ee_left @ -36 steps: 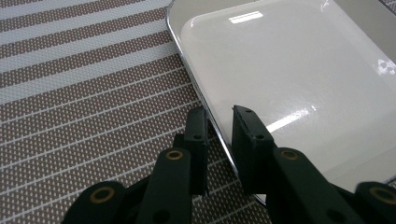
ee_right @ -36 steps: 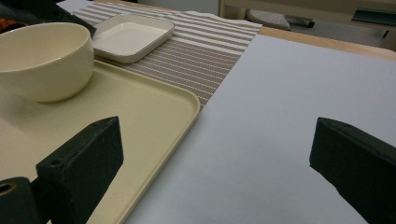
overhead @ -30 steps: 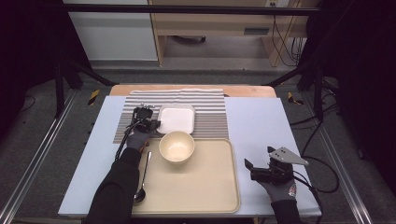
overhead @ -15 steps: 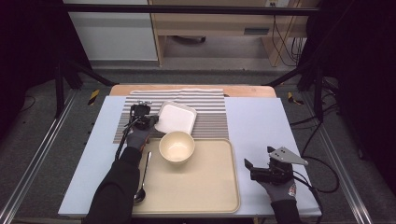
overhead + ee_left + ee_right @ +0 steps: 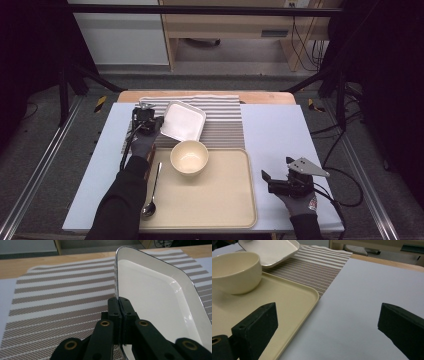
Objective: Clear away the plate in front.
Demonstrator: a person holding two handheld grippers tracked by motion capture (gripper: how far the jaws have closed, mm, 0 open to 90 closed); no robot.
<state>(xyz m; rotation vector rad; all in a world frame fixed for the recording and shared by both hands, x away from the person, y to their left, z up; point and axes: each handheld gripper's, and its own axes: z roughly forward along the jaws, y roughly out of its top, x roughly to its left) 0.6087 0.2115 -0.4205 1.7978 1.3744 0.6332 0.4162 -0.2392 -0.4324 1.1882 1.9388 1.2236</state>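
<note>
Black jaws of my left gripper [image 5: 119, 305] are pinched tight on the rim of the white dish [image 5: 160, 302], having just been closing onto it, and the thin edge sits squeezed between the pads. Seen along those jaws, the dish stands tilted, its glossy inside facing one side and its far corner up in the air over the striped mat [image 5: 57, 292]. From above, my left gripper [image 5: 150, 122] holds the dish [image 5: 183, 120] by its left edge, and the dish hangs skewed over the mat [image 5: 225, 120] at the back of the table. Just in front of it sits the cream bowl [image 5: 189, 156], upright at the back edge of the beige tray [image 5: 220, 200]. A spoon [image 5: 151, 192] lies along the tray's left side, bowl end toward me, beside my left sleeve. Over on the other side, my right gripper [image 5: 280, 181] rests on the pale sheet [image 5: 280, 130] just right of the tray, jaws spread wide with nothing between them. Its own view looks across the sheet [image 5: 362, 295], with the tray's corner [image 5: 294, 302], the bowl [image 5: 235, 271] and the lifted dish [image 5: 270, 250] off to one side.
</note>
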